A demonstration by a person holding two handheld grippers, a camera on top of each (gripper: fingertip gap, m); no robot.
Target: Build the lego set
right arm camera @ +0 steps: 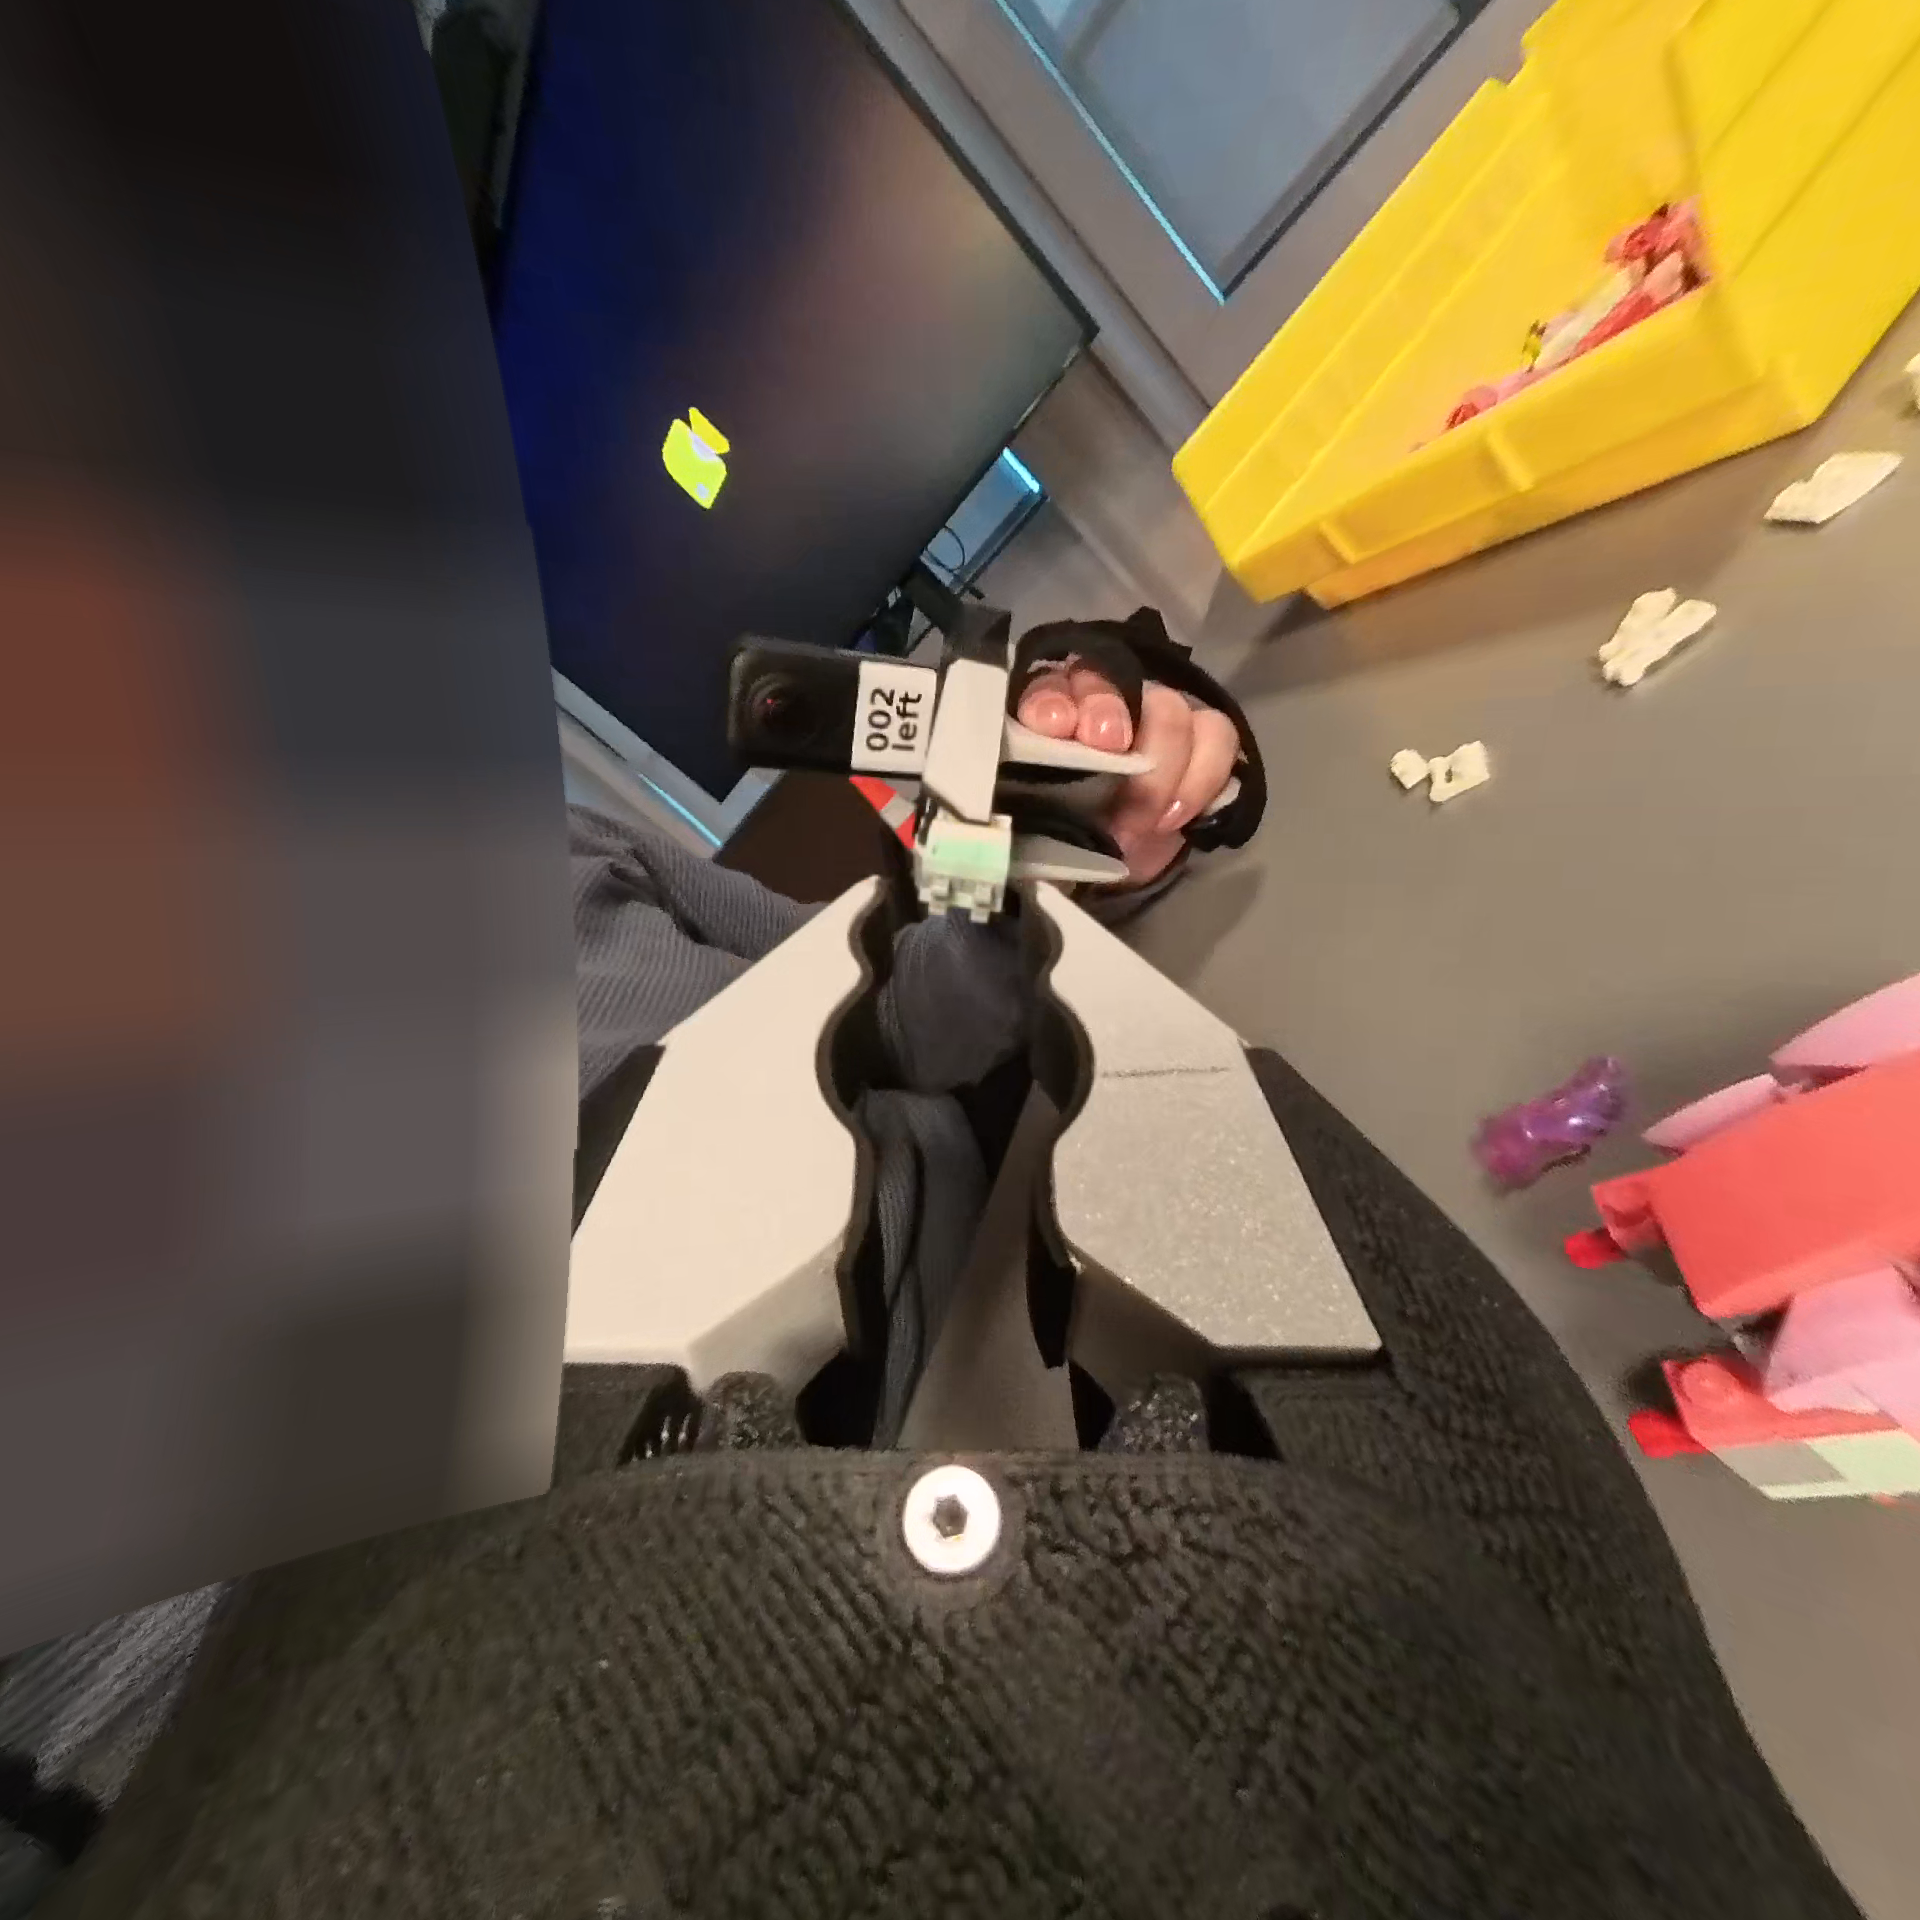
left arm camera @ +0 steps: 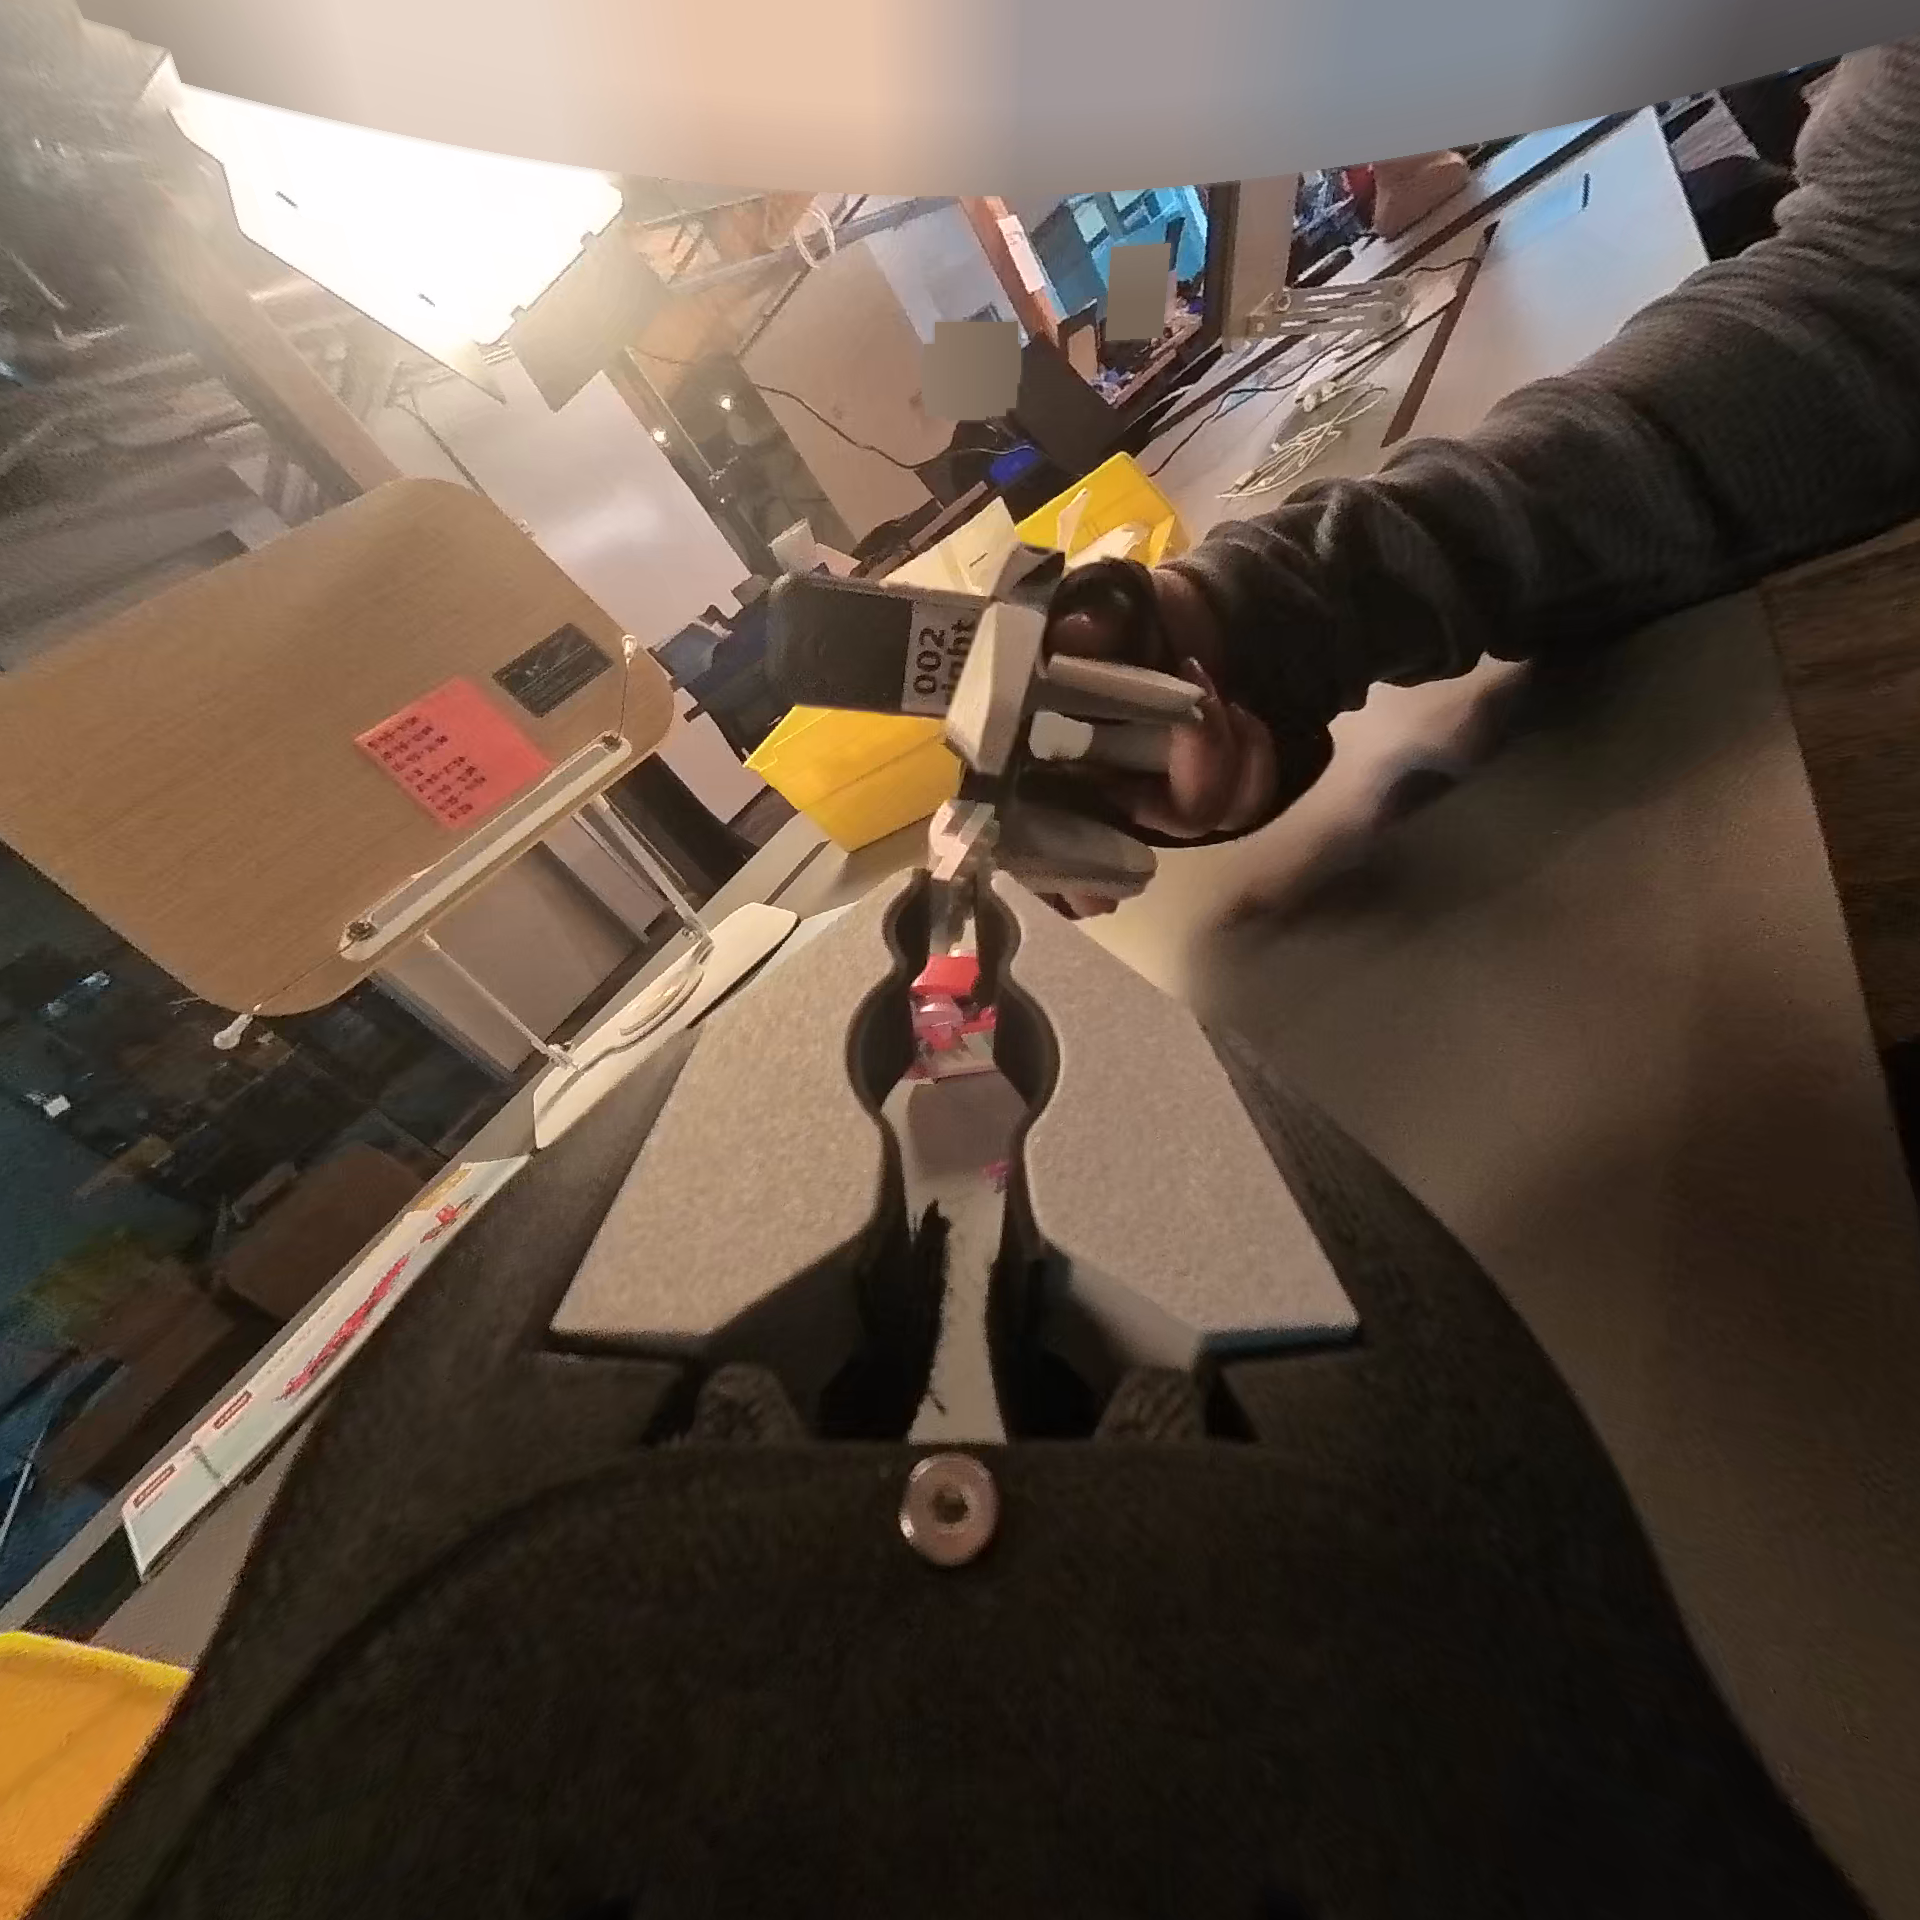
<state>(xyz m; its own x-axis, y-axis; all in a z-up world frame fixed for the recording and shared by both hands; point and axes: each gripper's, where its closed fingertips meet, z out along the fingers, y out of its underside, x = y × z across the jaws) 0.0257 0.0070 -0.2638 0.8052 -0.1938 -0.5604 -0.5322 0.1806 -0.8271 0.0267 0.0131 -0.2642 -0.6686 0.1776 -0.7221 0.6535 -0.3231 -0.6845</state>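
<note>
The left gripper (left arm camera: 956, 925) is closed to a narrow slit on a small brick piece (left arm camera: 945, 1013). The piece sits in the scalloped notch near its fingertips, raised above the grey table (right arm camera: 1351, 935). In the left wrist view the piece shows a red block on top, glossy pink parts below it and a pale plate at the base; it is blurred, so finer detail cannot be made out. In the right wrist view the same piece (right arm camera: 964, 862) shows its other face. That face is a white frame around a mint-green panel, with a row of small white lugs along the lower edge. The right gripper (right arm camera: 961, 914) meets it head-on from the opposite side. Its jaws stand apart, the tips flanking the piece's lower edge with a sliver of space on the one side that shows clearly, so they do not look to be pressing. A gloved left hand (right arm camera: 1174, 758) and a gloved right hand (left arm camera: 1205, 769) squeeze the handles. On the table beyond lie stacked yellow bins (right arm camera: 1455, 416) with red and pink parts inside and scattered white pieces (right arm camera: 1652, 634). Nearer are a translucent purple piece (right arm camera: 1553, 1127) and a larger red and pink build (right arm camera: 1766, 1247). A dark monitor (right arm camera: 779, 364) stands behind the left gripper.
</note>
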